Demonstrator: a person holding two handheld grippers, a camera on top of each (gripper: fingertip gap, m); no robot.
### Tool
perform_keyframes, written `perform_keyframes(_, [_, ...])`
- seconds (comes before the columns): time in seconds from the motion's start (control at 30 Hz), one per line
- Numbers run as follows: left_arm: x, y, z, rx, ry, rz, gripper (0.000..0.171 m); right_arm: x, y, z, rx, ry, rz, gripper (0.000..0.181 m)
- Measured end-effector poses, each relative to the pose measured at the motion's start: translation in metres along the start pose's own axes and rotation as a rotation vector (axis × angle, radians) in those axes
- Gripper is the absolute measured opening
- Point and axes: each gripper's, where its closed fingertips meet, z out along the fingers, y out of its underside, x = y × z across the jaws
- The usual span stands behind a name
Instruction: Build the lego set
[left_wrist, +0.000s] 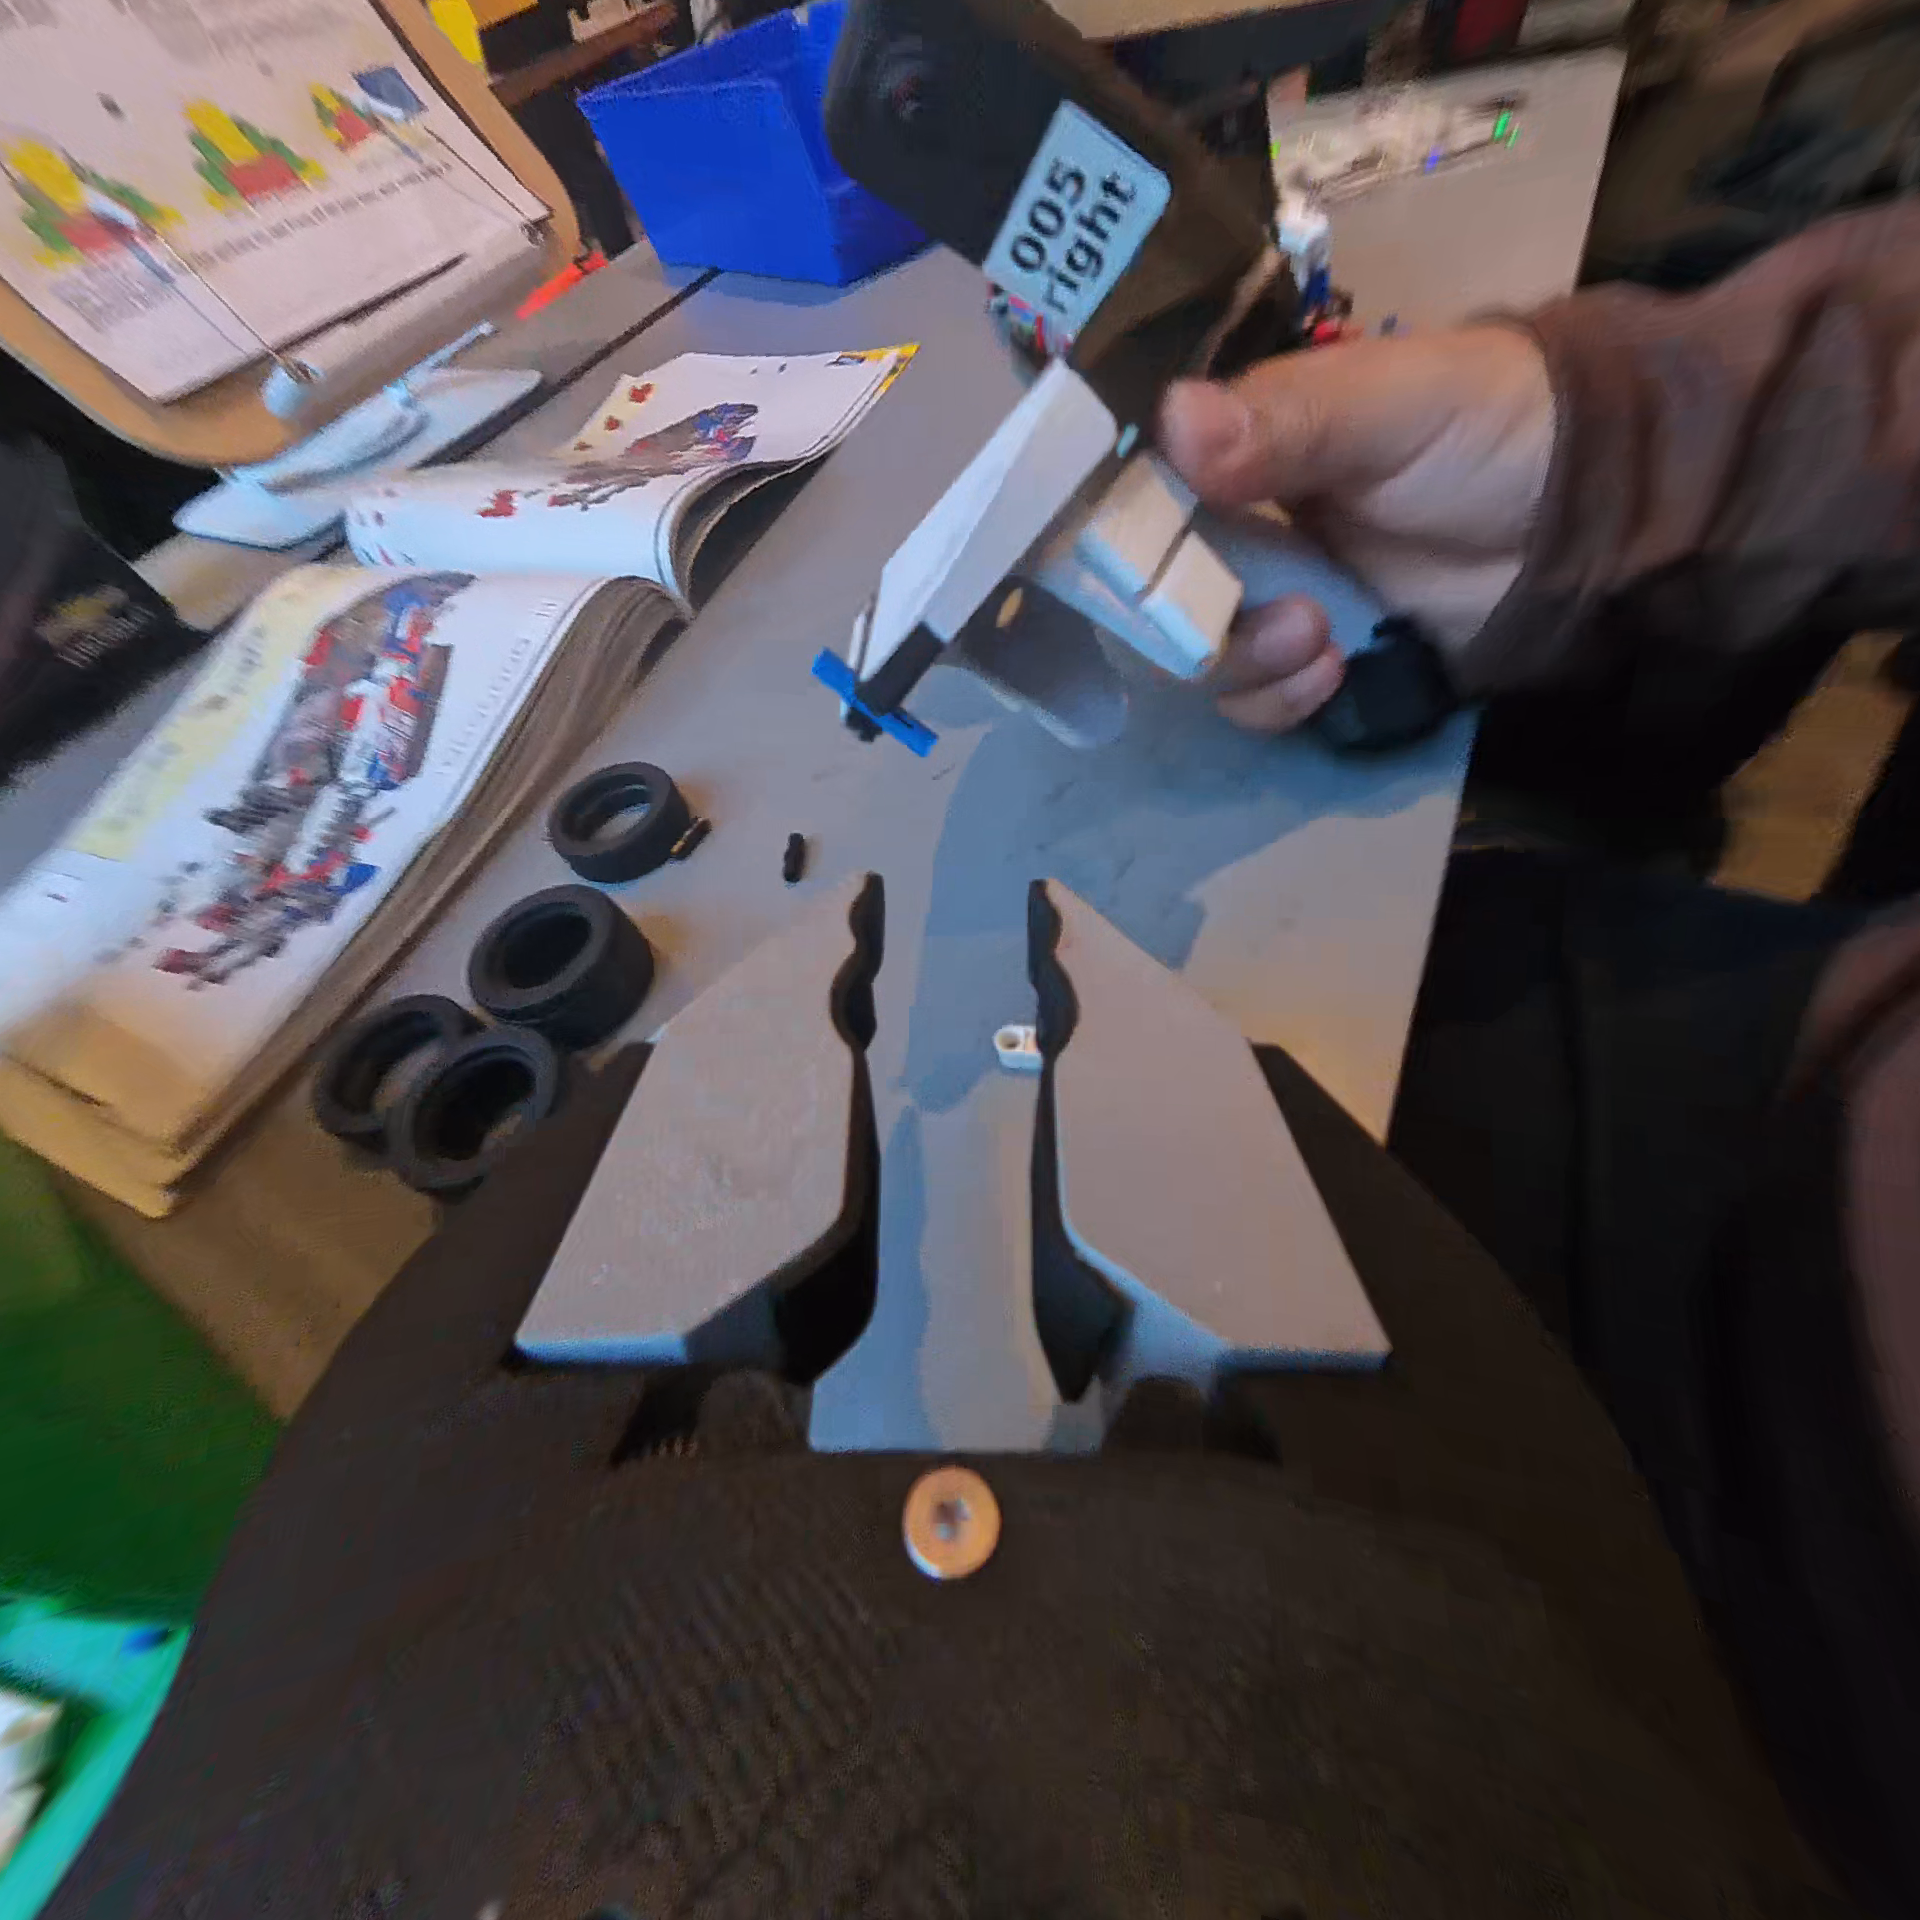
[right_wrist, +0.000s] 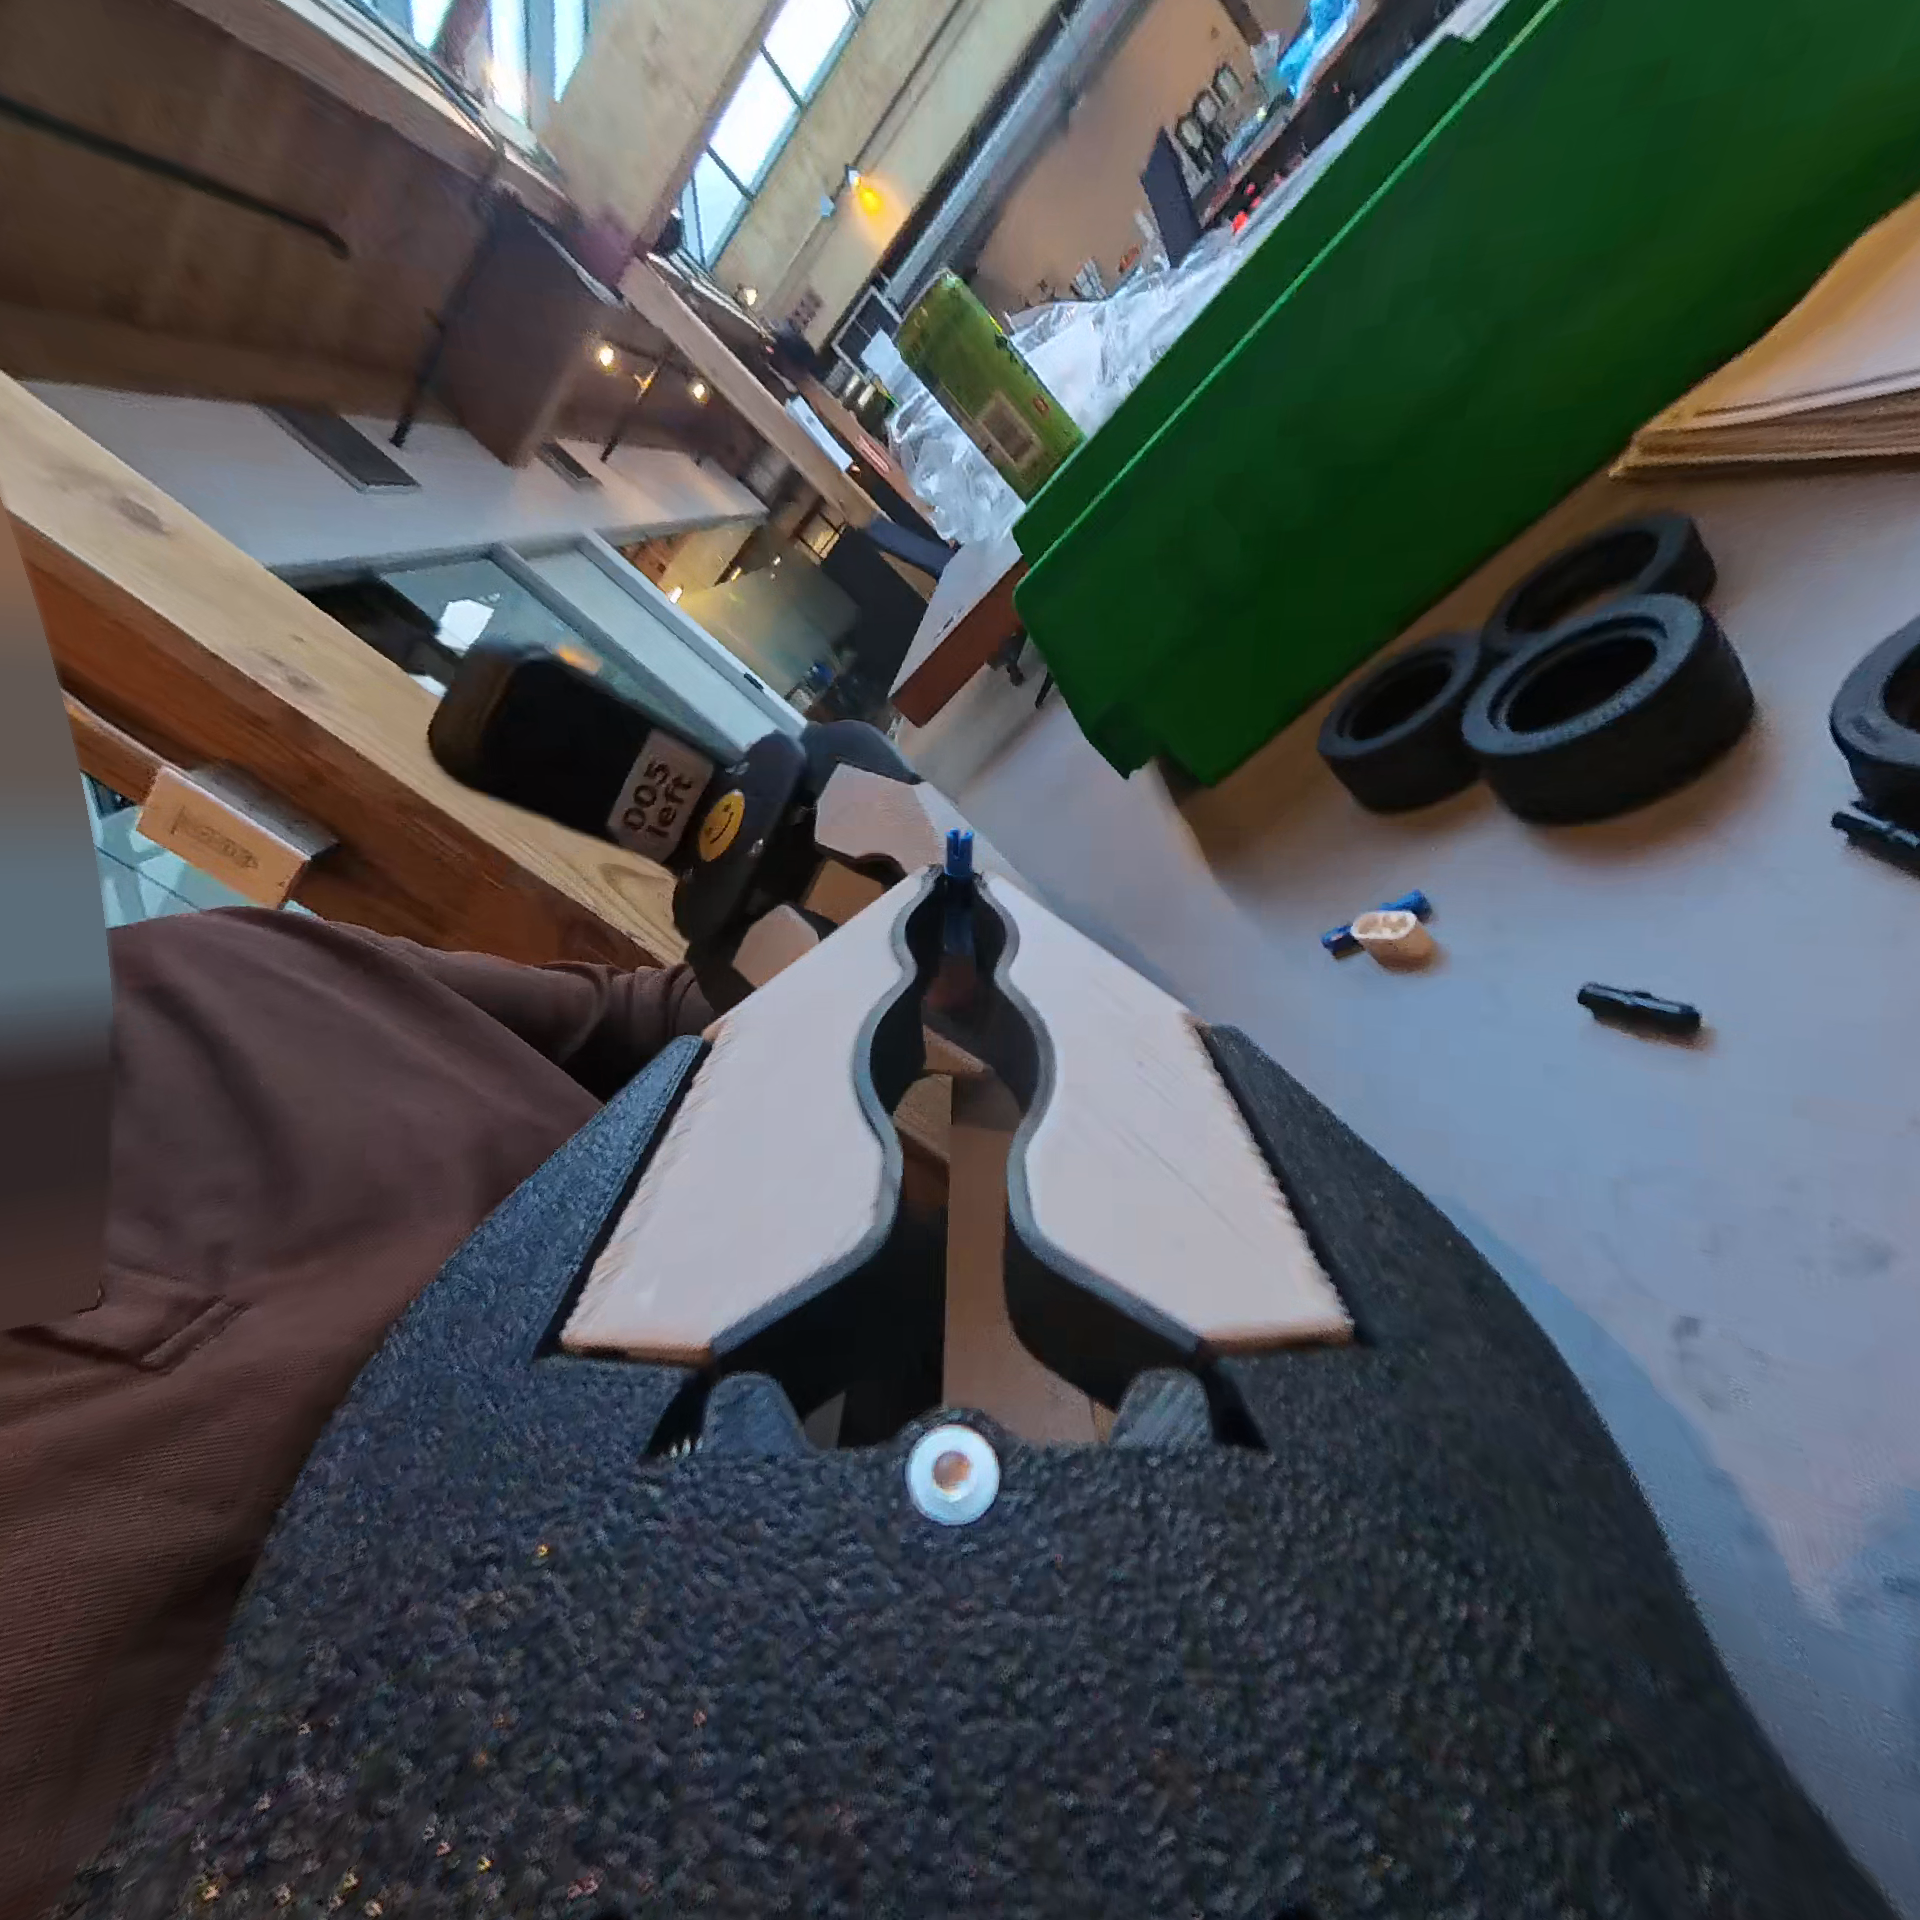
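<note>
My left gripper (left_wrist: 956, 904) is open and empty, low over the grey table (left_wrist: 1195, 894). A small white connector (left_wrist: 1016, 1044) lies on the table between its fingers, close to the right one. A short black pin (left_wrist: 795, 857) lies just past the left fingertip. My right gripper (left_wrist: 883, 691), held by a hand, is farther off and shut on a thin blue pin (left_wrist: 831, 673) just above the table. In the right wrist view that gripper (right_wrist: 956, 883) pinches the blue pin (right_wrist: 956, 847) at its tips. The connector (right_wrist: 1397, 940) and black pin (right_wrist: 1636, 1010) lie to its right.
Several black tyres (left_wrist: 561, 961) lie left of my left gripper, beside an open instruction booklet (left_wrist: 364, 779). A blue bin (left_wrist: 748, 166) and a picture board on a stand (left_wrist: 208, 208) are at the back. A green bin (right_wrist: 1455, 416) borders the tyres (right_wrist: 1610, 707). Left and right tips are no more than a few centimetres apart.
</note>
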Motion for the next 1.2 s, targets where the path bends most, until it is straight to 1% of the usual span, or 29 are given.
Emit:
perform_keyframes(0.07, [-0.001, -0.003, -0.001, 0.023, 0.046, -0.081, 0.018, -0.002, 0.000, 0.002, 0.002, 0.004, -0.031, 0.004])
perform_keyframes(0.13, [-0.001, -0.004, -0.002, 0.036, 0.069, -0.124, 0.017, -0.005, 0.003, 0.006, -0.009, 0.002, -0.061, 0.004])
perform_keyframes(0.2, [0.001, -0.006, -0.002, 0.049, 0.088, -0.151, 0.020, -0.009, 0.004, 0.010, -0.008, -0.009, -0.081, 0.004])
perform_keyframes(0.3, [0.007, -0.011, -0.003, 0.075, 0.138, -0.192, 0.020, -0.012, 0.004, 0.014, -0.010, -0.020, -0.110, 0.004])
perform_keyframes(0.47, [0.009, -0.020, -0.007, 0.136, 0.197, -0.293, 0.016, -0.014, 0.007, 0.016, -0.029, -0.017, -0.137, 0.004])
perform_keyframes(0.53, [0.008, -0.021, -0.008, 0.145, 0.212, -0.317, 0.012, -0.015, 0.009, 0.017, -0.037, -0.013, -0.154, 0.004])
perform_keyframes(0.6, [0.006, -0.021, -0.010, 0.153, 0.208, -0.322, 0.002, -0.018, 0.010, 0.018, -0.045, -0.016, -0.179, 0.004])
perform_keyframes(0.77, [0.008, -0.021, -0.012, 0.154, 0.215, -0.312, 0.002, -0.020, 0.011, 0.018, -0.060, -0.001, -0.238, 0.004])
perform_keyframes(0.9, [0.011, -0.023, -0.013, 0.166, 0.260, -0.331, 0.003, -0.022, 0.013, 0.018, -0.081, 0.006, -0.297, 0.004])
perform_keyframes(1.03, [0.011, -0.025, -0.015, 0.183, 0.278, -0.348, 0.003, -0.024, 0.014, 0.017, -0.082, -0.007, -0.306, 0.004])
perform_keyframes(1.13, [0.008, -0.020, -0.013, 0.147, 0.227, -0.309, 0.001, -0.022, 0.013, 0.017, -0.088, 0.011, -0.316, 0.005])
perform_keyframes(1.2, [0.001, -0.008, -0.008, 0.069, 0.136, -0.231, 0.001, -0.018, 0.014, 0.017, -0.101, 0.039, -0.327, 0.015])
